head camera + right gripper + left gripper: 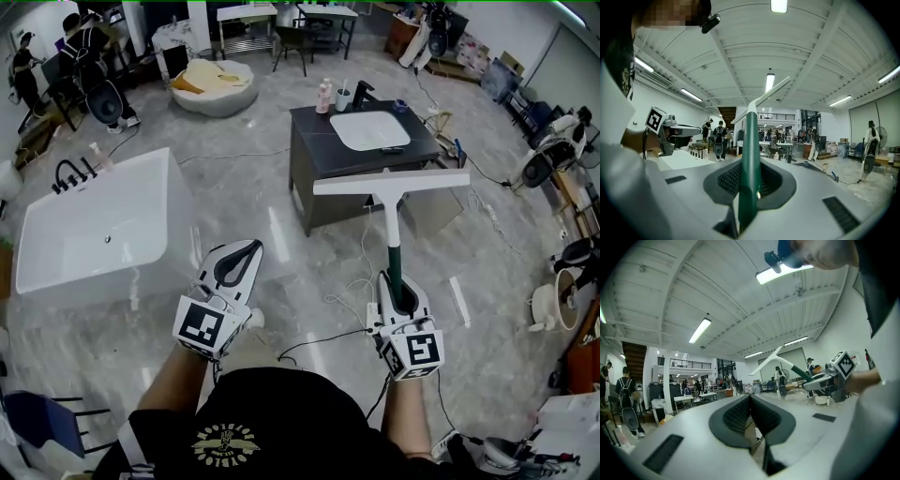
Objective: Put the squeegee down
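Our right claw (395, 287) squeezes the green handle of the squeegee (393, 211), so it sticks out in front of us, up over the floor (281, 281) and not put down yet. Our left claw (245, 253) is pinched together with nothing inside. We count two claws, one squeegee, one table (319, 141) ahead, one bathtub (84, 234).

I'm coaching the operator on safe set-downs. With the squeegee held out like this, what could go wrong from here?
1. The right tongs clamp only the tail of the squeegee handle; the wide blade far out could lever it loose.
2. The blade appears close to the vanity counter edge and could knock it.
3. Cables cross the floor underfoot: a trip hazard.
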`<state>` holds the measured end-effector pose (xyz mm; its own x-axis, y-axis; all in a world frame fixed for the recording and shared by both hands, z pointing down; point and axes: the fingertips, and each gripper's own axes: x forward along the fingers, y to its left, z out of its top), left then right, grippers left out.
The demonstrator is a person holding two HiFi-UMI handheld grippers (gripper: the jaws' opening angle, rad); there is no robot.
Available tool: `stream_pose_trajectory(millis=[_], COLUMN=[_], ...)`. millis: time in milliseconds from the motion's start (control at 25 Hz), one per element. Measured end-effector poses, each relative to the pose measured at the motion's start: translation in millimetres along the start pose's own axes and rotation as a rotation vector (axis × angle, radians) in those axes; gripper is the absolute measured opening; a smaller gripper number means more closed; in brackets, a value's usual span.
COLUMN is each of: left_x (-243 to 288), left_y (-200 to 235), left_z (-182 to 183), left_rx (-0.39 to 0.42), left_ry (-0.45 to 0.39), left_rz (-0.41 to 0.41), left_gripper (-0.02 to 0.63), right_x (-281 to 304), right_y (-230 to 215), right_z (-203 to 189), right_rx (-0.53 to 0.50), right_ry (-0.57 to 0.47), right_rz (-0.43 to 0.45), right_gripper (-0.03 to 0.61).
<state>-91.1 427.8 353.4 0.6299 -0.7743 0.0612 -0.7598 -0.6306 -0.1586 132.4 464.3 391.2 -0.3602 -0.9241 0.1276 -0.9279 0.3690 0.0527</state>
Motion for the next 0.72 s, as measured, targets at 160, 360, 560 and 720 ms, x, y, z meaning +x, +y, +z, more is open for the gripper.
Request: stream_pose_trajectory(millis=[160, 360, 560, 720], left_x=[13.8, 34.6, 63.6, 86.5], left_y=[19.9, 57.5, 107.0, 140.4], left_z=[3.7, -11.7, -20.9, -29.2], left_rx=[0.048, 0.109, 0.088, 0.084], left_ry=[-0.055, -0.030, -0.041, -0.051], left_rz=[-0.028, -0.051, -0.067, -0.077], left_gripper=[0.023, 0.023, 0.023, 0.023], right_x=[27.4, 78.0, 130.2, 167.7], right_y=[8.5, 17.0, 21.1, 22.7], right_z=[1.8, 2.3, 2.7, 8.0], right_rx=[0.008, 0.048, 0.047, 0.053], right_ry=[0.006, 0.000, 0.027, 0.031], right_rz=[-0.005, -0.031, -0.037, -0.037], right_gripper=[0.069, 0.069, 0.069, 0.069])
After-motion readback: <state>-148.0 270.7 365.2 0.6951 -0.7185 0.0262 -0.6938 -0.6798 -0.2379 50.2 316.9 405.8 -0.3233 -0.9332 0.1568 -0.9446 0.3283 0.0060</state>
